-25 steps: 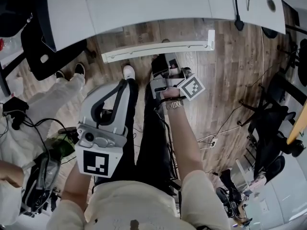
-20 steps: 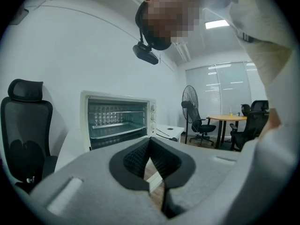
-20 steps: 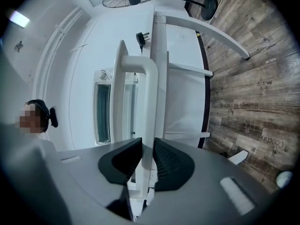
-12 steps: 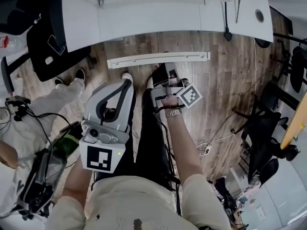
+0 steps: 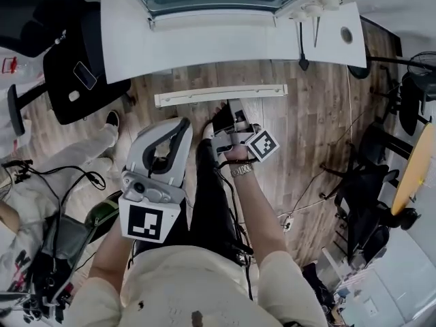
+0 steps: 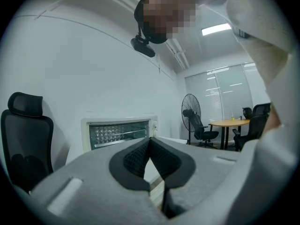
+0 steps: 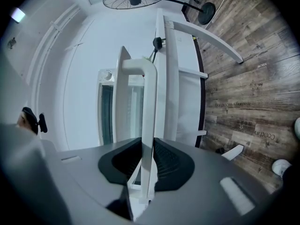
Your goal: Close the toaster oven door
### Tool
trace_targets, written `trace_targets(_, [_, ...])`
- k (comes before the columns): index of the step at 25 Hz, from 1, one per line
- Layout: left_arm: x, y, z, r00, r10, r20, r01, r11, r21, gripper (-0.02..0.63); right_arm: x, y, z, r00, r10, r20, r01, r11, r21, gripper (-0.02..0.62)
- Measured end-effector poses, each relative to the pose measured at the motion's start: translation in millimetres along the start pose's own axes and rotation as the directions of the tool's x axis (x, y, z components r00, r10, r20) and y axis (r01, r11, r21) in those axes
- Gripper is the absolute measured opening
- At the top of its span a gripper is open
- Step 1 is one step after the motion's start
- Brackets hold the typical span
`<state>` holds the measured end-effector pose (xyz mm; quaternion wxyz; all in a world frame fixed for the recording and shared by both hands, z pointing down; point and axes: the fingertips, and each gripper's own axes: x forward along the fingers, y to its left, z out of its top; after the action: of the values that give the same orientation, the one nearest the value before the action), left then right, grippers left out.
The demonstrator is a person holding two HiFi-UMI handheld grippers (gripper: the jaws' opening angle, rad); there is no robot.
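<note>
The white toaster oven (image 5: pixel 218 5) stands on a white table (image 5: pixel 129 46), and its open cavity (image 6: pixel 119 132) shows in the left gripper view. The door's white handle bar (image 5: pixel 221 95) hangs out in front of the table. My right gripper (image 5: pixel 228 113) is shut on that handle bar (image 7: pixel 149 102), which runs straight between its dark pads. My left gripper (image 5: pixel 178 129) sits just left of it, below the handle, with its jaws (image 6: pixel 150 139) shut on nothing and pointed at the oven.
A black office chair (image 5: pixel 75 67) stands left of the table, and another person's legs (image 5: pixel 75 142) are beside it. Cables and bags (image 5: pixel 48 244) lie at lower left. A standing fan (image 6: pixel 190 114), a round table (image 6: pixel 229 123) and more chairs (image 5: pixel 381 148) stand to the right.
Both grippers have risen, and the handle bar has come up with the right one. The head view has tilted up, so the oven front and its knobs now show.
</note>
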<state>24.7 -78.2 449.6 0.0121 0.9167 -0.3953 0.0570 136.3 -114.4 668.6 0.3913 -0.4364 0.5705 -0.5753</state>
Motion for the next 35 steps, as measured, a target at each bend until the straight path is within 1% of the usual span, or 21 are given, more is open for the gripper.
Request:
trace_targets(8, [-8,12,34,0.999,0.007,0.043,-0.008,1.000,0.023,0.004,-2,10,-4,0.999,-0.037,0.008,0.037,0.999,-0.007,0.092])
trace_targets(15, [-12,16,52,0.998,0.025,0.050,-0.025,1.000,0.012,0.004,-1,15,-4,0.998,-0.060,0.012,0.061,0.998,-0.010,0.095])
trace_targets(21, [-15,14,68,0.998,0.014,0.065,-0.015,1.000,0.014,0.003,-1,20,-3,0.997,-0.078,0.029,0.079,0.997,-0.008,0.095])
trace_targets(35, [-34,15,81,0.998,0.030,0.062,-0.032,0.999,0.025,0.003,-1,37,-1,0.994,-0.103,0.039,0.104,0.995,-0.008,0.098])
